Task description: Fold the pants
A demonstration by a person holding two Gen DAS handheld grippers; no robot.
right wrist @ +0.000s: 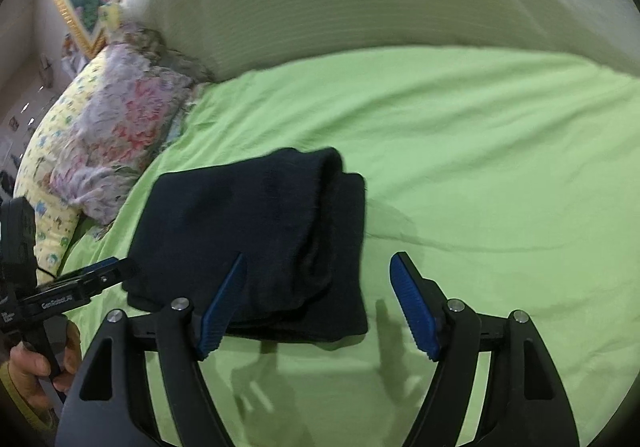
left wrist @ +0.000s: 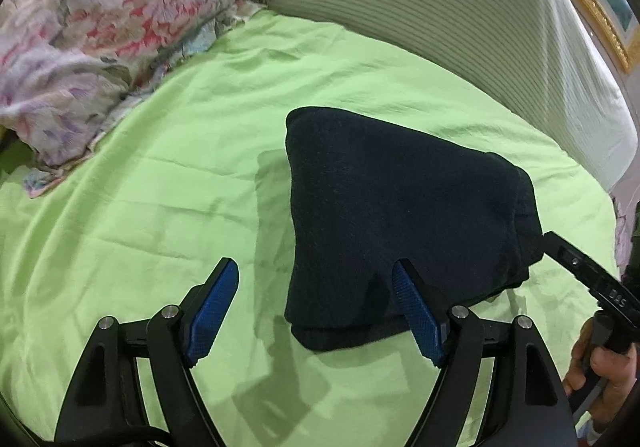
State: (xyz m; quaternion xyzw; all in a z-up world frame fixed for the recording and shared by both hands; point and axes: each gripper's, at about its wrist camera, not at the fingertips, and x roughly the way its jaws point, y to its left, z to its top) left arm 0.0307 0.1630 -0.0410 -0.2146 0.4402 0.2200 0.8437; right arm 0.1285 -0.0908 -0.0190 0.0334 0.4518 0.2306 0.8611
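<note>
Dark folded pants [left wrist: 400, 215] lie as compact bundle on green bedsheet [left wrist: 160, 207], near headboard. Your left gripper [left wrist: 316, 307] and right gripper [right wrist: 318, 301] both wide, holding nothing. Risk: finger catches top layer, fold opens

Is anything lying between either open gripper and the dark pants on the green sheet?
Nothing visible. The left gripper and right gripper both sit open right at the near edge of the folded navy pants, with only bare green bedsheet around. The floral pillow lies well off to the side, near the headboard.
</note>
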